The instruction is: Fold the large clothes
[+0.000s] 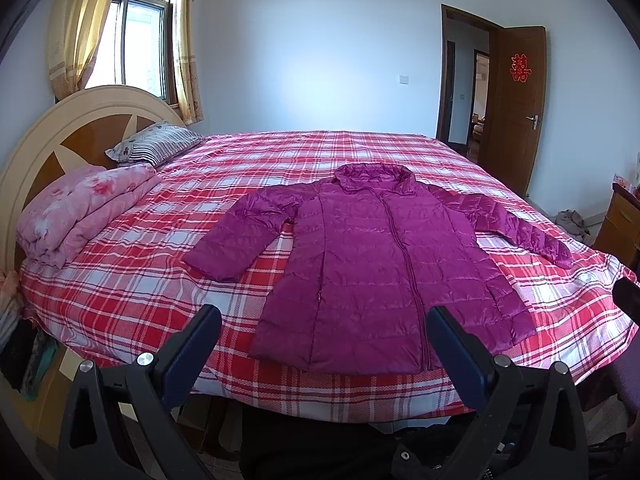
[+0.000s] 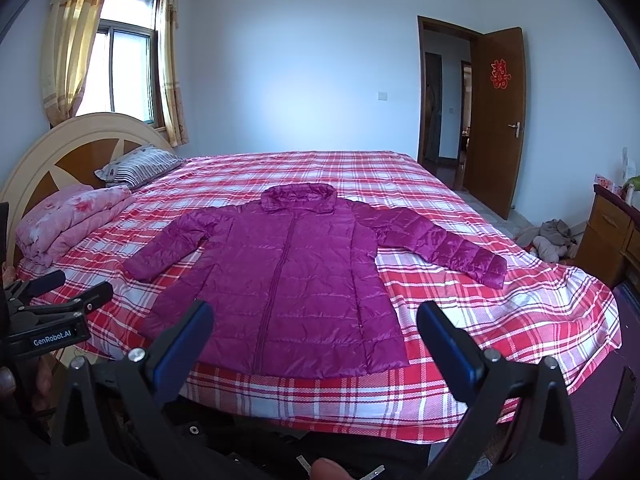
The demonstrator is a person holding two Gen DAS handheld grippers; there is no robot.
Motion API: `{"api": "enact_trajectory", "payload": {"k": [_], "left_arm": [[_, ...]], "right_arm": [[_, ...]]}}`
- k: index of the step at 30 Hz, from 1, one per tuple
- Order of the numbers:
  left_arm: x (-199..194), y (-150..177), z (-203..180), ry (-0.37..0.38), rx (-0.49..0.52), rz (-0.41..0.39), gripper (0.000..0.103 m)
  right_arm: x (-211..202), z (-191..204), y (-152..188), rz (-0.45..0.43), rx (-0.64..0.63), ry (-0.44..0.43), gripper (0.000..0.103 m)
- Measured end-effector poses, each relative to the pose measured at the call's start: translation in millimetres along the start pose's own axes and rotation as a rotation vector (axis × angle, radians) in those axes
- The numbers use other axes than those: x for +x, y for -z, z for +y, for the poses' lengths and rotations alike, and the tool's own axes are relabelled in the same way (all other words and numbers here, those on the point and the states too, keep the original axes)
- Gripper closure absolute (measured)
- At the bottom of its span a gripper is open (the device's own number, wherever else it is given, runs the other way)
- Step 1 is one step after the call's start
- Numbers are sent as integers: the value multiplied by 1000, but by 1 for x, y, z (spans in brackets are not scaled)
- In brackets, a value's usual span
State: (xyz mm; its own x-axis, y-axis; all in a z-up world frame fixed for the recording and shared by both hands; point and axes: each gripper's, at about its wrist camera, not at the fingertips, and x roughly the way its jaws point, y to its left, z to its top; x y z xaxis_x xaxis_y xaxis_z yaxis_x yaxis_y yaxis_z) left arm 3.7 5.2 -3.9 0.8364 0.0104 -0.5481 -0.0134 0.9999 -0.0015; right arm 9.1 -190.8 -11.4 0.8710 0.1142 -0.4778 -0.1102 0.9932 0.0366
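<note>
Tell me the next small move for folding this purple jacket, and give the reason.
Probably bring the left gripper forward to the left sleeve's cuff. The purple jacket lies flat and zipped on the plaid bed, both sleeves spread outward, nothing folded yet. Both grippers, including the right gripper, are open, holding nothing, short of the hem, so a sleeve likely folds in first.

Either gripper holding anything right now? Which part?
Nothing held. Left gripper and right gripper are both open, short of the purple quilted puffer jacket lying flat on the bed.

Glossy quilted jacket [image 1: 372,272], matt woven plaid bedsheet [image 1: 140,280], polished wooden door [image 1: 516,112]
</note>
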Motion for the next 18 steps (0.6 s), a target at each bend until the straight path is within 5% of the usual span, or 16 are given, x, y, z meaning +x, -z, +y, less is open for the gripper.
{"api": "enact_trajectory", "payload": {"k": [18], "left_arm": [[2, 0, 2, 3, 2, 8, 1]], "right_arm": [[2, -1, 1, 4, 7, -3, 0]]}}
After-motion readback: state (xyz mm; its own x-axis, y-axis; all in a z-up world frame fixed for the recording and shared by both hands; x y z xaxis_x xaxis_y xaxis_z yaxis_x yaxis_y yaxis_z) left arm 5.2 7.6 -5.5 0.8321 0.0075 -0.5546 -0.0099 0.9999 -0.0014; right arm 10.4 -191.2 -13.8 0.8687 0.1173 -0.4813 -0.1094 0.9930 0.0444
